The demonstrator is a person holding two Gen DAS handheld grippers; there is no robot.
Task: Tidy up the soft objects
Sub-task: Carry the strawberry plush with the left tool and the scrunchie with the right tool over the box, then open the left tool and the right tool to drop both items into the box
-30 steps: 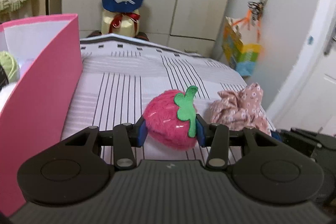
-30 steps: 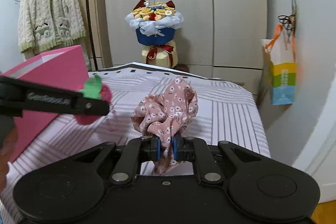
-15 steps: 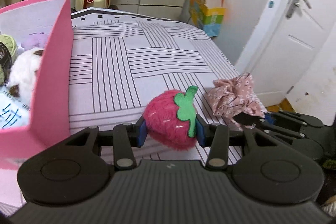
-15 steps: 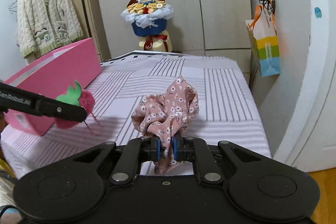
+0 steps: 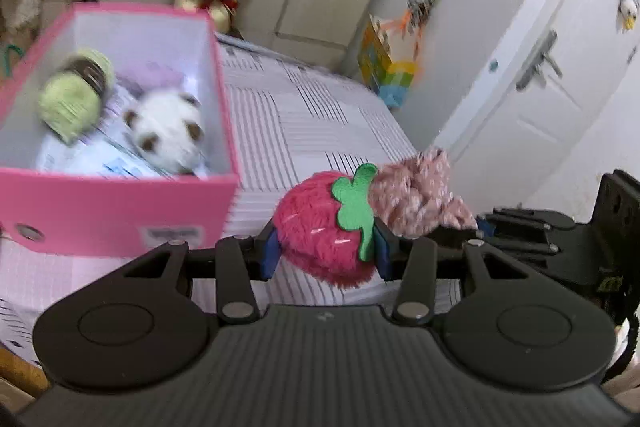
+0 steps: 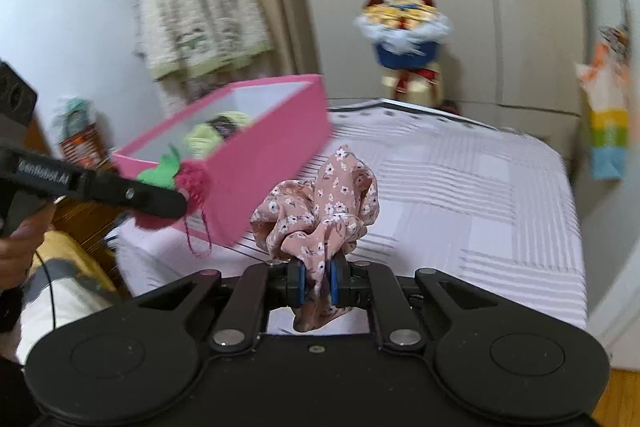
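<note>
Pink fuzz fills my left gripper [image 5: 326, 253]: its pads are clamped on either side of the plush strawberry [image 5: 324, 227], which hangs in the air just to the right of the pink box [image 5: 120, 211] and a little nearer to me. My right gripper [image 6: 316, 283] is pinched tight on the flowered scrunchie [image 6: 320, 207], held above the striped bedcover [image 6: 460, 187], right of the box. The box sits on the bed, already holding a green yarn ball [image 5: 72, 103] and a white plush toy [image 5: 166, 131]. To do this well, I should carry the strawberry clear over the box's near wall, lower it onto a bare patch, then let go gently.
</note>
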